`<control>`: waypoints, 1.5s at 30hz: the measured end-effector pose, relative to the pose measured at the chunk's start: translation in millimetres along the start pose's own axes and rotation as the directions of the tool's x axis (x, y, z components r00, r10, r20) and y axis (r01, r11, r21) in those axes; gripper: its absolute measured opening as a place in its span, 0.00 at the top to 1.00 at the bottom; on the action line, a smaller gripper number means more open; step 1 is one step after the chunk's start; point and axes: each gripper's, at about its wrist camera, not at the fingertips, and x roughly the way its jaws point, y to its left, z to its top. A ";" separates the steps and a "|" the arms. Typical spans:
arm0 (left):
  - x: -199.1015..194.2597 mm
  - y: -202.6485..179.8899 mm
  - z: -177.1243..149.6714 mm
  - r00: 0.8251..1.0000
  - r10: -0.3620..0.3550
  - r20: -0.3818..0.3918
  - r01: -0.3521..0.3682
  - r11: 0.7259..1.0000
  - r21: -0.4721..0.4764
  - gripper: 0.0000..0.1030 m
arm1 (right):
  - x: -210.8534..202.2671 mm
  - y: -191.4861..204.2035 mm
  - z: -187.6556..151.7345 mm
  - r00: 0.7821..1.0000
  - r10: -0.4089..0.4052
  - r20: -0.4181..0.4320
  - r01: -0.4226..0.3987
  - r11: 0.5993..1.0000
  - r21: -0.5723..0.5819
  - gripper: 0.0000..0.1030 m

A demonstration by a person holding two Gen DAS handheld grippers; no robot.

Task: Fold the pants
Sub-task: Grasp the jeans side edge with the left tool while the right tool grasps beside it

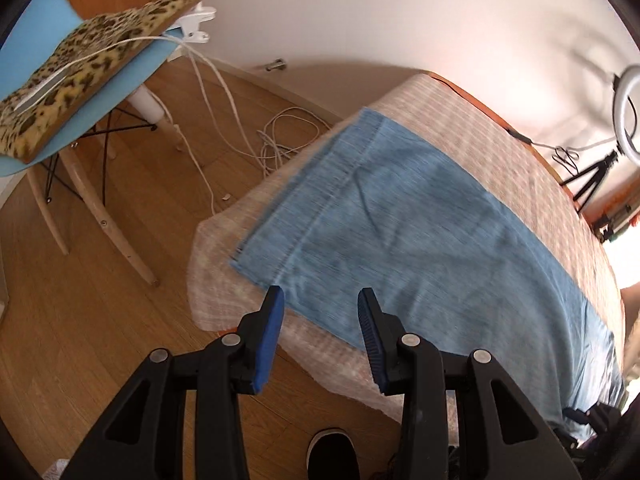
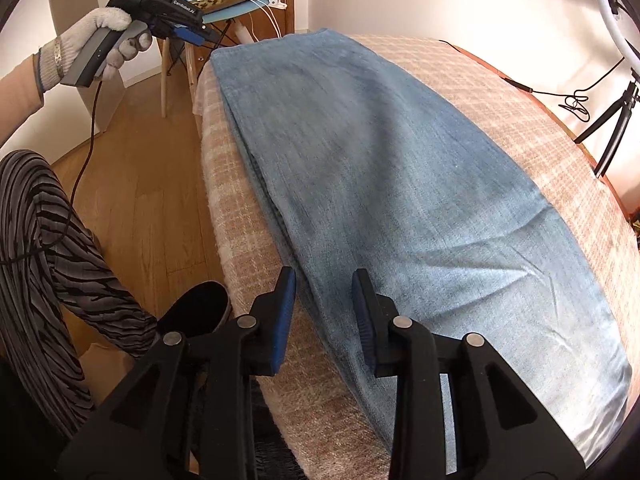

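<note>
Light blue denim pants (image 1: 404, 224) lie flat along a table covered with a beige checked cloth (image 1: 500, 128), legs stacked one on the other, hem end towards the chair. My left gripper (image 1: 320, 300) is open and empty, held above the near edge of the pants by the hem end. My right gripper (image 2: 325, 280) is open and empty, over the near edge of the pants (image 2: 380, 168) at the other end. In the right wrist view the left gripper (image 2: 192, 36) shows in a gloved hand above the far end.
A blue chair (image 1: 48, 64) with a leopard-print cushion (image 1: 92, 60) stands on the wooden floor beyond the table end, with white cables (image 1: 280, 136) on the floor. A ring light on a tripod (image 1: 628, 120) stands at the right. My leg and black shoe (image 2: 196, 308) are beside the table.
</note>
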 end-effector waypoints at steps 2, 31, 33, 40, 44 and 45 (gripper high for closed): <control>5.6 17.8 8.3 1.000 -0.001 0.005 0.001 0.998 -0.067 0.66 | 0.1 -0.9 -0.4 1.000 0.006 0.001 -0.006 1.000 0.007 0.71; 47.8 39.6 -1.8 0.998 -0.042 0.047 0.054 0.954 -0.294 0.66 | 3.5 -0.6 4.8 1.000 0.014 0.006 -0.014 0.999 0.036 0.71; 45.1 38.2 -4.2 0.997 -0.041 0.066 0.058 0.956 -0.287 0.66 | 4.1 -0.3 5.6 1.000 0.015 0.005 -0.015 0.999 0.037 0.71; 52.3 27.9 -2.7 0.993 -0.029 0.114 0.055 0.971 -0.233 0.66 | 4.3 -7.4 11.2 0.999 0.048 -0.008 -0.047 0.994 0.102 0.70; 48.1 25.4 -2.1 0.980 -0.113 0.165 0.144 0.970 -0.194 0.86 | -3.0 -17.7 22.2 0.994 0.106 -0.011 -0.102 0.972 0.211 0.70; 45.6 24.0 -2.1 0.972 -0.137 0.190 0.172 0.969 -0.176 0.87 | -6.0 -21.0 29.1 0.994 0.113 -0.005 -0.109 0.967 0.231 0.70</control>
